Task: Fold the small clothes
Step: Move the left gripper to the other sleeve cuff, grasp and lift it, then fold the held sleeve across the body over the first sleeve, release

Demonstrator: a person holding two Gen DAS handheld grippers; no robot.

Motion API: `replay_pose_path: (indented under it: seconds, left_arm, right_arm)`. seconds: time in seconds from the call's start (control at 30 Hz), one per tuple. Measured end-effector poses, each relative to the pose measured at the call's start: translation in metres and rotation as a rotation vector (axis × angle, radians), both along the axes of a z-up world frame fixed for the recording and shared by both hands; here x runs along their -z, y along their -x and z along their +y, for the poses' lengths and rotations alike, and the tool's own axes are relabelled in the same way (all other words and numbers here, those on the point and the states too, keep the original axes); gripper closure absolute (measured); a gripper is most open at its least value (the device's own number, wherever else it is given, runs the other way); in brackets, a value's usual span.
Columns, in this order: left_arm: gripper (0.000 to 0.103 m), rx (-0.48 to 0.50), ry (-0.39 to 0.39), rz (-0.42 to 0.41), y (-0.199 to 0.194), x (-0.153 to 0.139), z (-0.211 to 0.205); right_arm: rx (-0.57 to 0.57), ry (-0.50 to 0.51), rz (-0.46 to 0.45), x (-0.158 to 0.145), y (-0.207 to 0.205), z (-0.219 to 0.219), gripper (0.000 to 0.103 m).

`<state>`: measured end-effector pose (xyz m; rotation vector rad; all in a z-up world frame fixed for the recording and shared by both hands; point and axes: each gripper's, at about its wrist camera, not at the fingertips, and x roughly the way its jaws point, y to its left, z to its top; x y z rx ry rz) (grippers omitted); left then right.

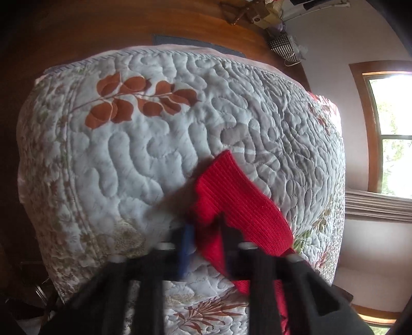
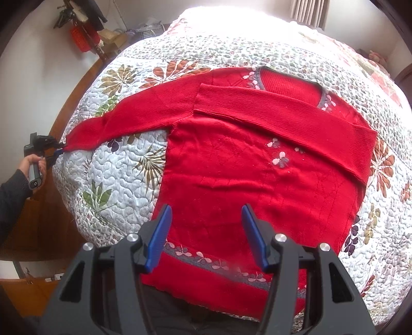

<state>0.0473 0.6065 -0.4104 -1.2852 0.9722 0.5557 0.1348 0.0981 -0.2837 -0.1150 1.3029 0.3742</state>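
A red knit sweater (image 2: 231, 165) with pink flower motifs and a grey hem band lies flat on the quilted bed. One sleeve is folded across its chest (image 2: 283, 113). The other sleeve (image 2: 123, 116) stretches out to the left, and my left gripper (image 2: 60, 149) is shut on its cuff at the bed's edge. In the left wrist view the red cuff (image 1: 231, 195) sticks out beyond the left gripper (image 1: 206, 232), draped over the fingers. My right gripper (image 2: 206, 232) hovers open over the sweater's lower part, with nothing between its blue pads (image 2: 161, 237).
The floral quilt (image 2: 123, 180) covers the whole bed. A wooden floor (image 1: 180, 23) lies beyond its far edge. A window (image 1: 391, 134) is on the right wall. Clutter and a red item (image 2: 82, 36) stand in the far corner. A hand in a dark sleeve (image 2: 28, 165) holds the left gripper.
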Motion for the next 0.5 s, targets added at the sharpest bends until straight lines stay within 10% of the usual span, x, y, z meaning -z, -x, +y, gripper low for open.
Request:
replay_pose_path:
  seconds: [0.5]
  left_arm:
    - [0.096, 0.308, -0.206, -0.406, -0.114, -0.187, -0.104]
  right_arm:
    - [0.130, -0.113, 0.000, -0.009, -0.006, -0.052, 0.047]
